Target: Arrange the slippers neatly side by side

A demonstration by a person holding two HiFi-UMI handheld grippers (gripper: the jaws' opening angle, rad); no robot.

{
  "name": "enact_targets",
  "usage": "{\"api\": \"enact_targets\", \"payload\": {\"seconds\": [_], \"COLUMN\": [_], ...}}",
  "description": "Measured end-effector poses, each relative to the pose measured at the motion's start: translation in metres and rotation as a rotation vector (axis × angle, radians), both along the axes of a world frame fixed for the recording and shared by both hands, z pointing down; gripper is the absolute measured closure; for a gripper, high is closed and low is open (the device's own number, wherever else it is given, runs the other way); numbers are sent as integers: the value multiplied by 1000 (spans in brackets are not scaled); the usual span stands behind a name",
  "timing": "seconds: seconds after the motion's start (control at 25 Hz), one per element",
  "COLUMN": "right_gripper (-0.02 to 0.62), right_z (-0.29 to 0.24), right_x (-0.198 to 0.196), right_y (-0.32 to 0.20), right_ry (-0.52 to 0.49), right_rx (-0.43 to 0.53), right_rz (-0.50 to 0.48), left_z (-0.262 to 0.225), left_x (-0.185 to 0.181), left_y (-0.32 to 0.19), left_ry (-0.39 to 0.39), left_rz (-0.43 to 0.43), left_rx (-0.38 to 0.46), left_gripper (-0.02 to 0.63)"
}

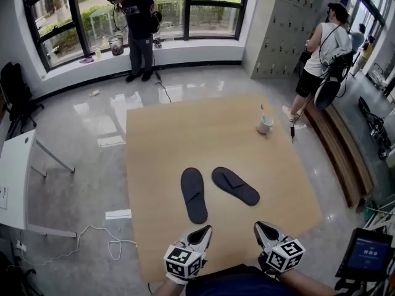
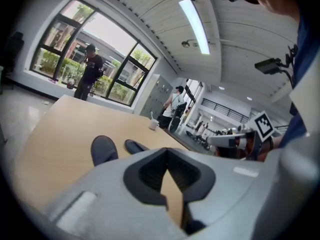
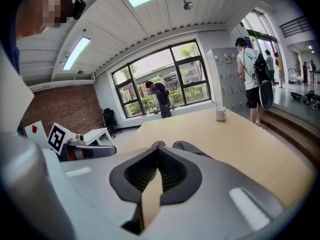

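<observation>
A bright room with a glossy grey floor [image 1: 92, 122], tall windows [image 1: 123, 5] and a bank of grey lockers [image 1: 289, 26] surrounds a large, pale wooden desk [image 1: 166, 134]. Two dark slippers lie strap side up on the near half of the desk, well apart from either gripper. The straight slipper [image 1: 194, 194] points almost directly away from the person who holds the grippers. The angled slipper [image 1: 235, 185] lies just beside it on the right, set diagonally, so the far ends of the two sit close together while the near ends splay apart; they do not touch. Farther off, near the desk's right edge, stands a white mug [image 1: 265, 124] with something thin sticking up out of it. The left gripper [image 1: 200, 232] hangs over the desk's near edge with its jaws pressed together and nothing between them. The right gripper [image 1: 264, 230] is level with it on the other side, also closed tight and empty. Both aim roughly towards the slippers, and each carries its marker cube at the back. A person in dark clothes [image 1: 137, 23] stands at the window ledge. Another person in a white top [image 1: 321, 57] stands beyond the desk's right corner, beside a long wooden bench [image 1: 342, 150]. A white side table [image 1: 15, 177] sits on the left, and a white cable [image 1: 92, 236] trails across the floor in front of it.
</observation>
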State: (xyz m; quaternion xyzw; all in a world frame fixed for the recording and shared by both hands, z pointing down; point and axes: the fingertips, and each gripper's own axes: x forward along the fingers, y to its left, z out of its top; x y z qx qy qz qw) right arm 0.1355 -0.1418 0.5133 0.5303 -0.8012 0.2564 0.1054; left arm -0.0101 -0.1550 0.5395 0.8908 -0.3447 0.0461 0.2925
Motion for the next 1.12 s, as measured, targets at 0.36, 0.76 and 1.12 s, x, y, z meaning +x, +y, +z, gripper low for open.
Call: {"api": "enact_targets", "payload": {"seconds": [0.36, 0.76, 1.12], "right_gripper": [584, 583, 414], "right_z": [31, 72, 102], "right_x": [29, 42, 36], "right_y": [-32, -81, -121], "right_ry": [4, -11, 235], "right_rx": [-54, -121, -106], "right_rz": [2, -99, -412], "left_z": [13, 21, 47], "left_x": [-15, -1, 11], "left_y": [-26, -55, -91], "left_ry": [-97, -293, -448], "left_rz": [-53, 67, 194], "left_rx": [-15, 17, 133], "left_gripper": [544, 427, 376]}}
